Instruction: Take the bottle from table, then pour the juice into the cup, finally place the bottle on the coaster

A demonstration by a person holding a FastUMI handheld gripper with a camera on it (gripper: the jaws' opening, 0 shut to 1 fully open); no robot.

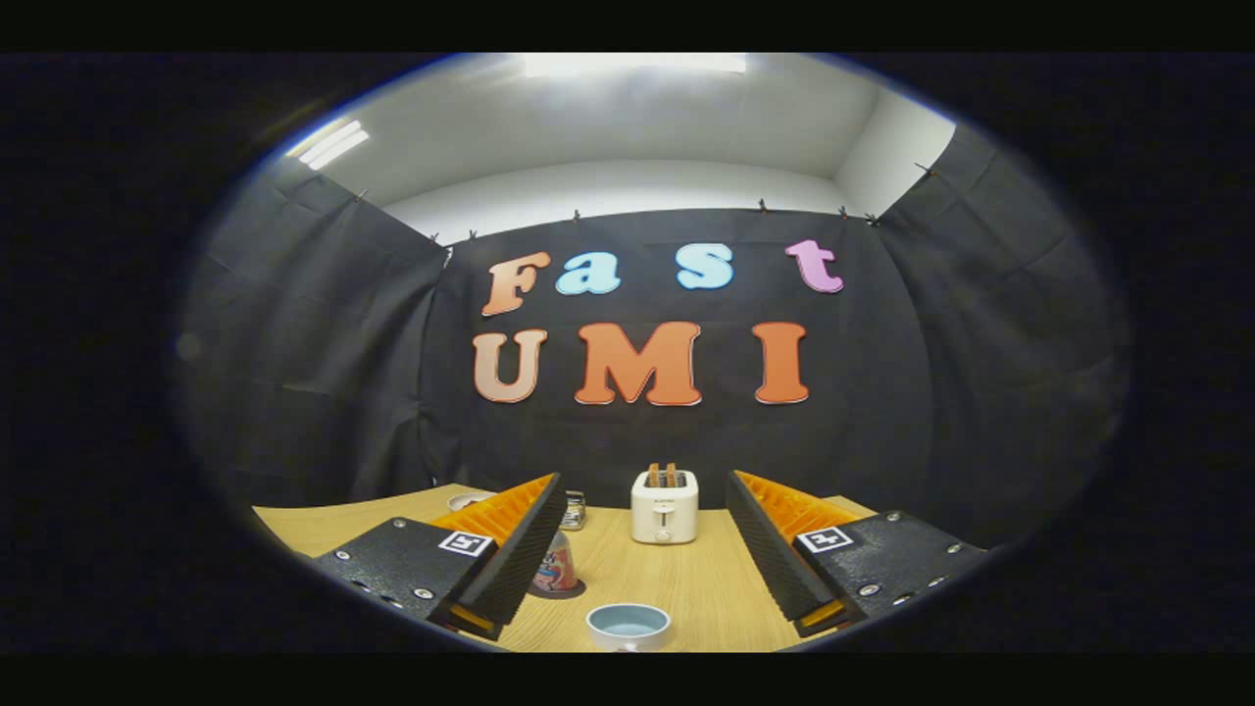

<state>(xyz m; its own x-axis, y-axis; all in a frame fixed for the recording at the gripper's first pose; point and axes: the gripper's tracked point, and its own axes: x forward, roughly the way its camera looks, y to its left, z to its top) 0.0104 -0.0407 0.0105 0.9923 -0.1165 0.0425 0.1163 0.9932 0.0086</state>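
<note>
A black-draped booth surrounds a wooden table (686, 588). The gripper (647, 549) hangs with fingers wide apart, holding nothing. The bottle (556, 569) stands upright on a dark coaster (559, 590), partly hidden behind the left finger, long axis vertical. It looks light, stiff and slick; grip mid-body. The cup (627, 625) sits at the near edge between the fingers, a toaster (664, 505) by the far edge.
</note>
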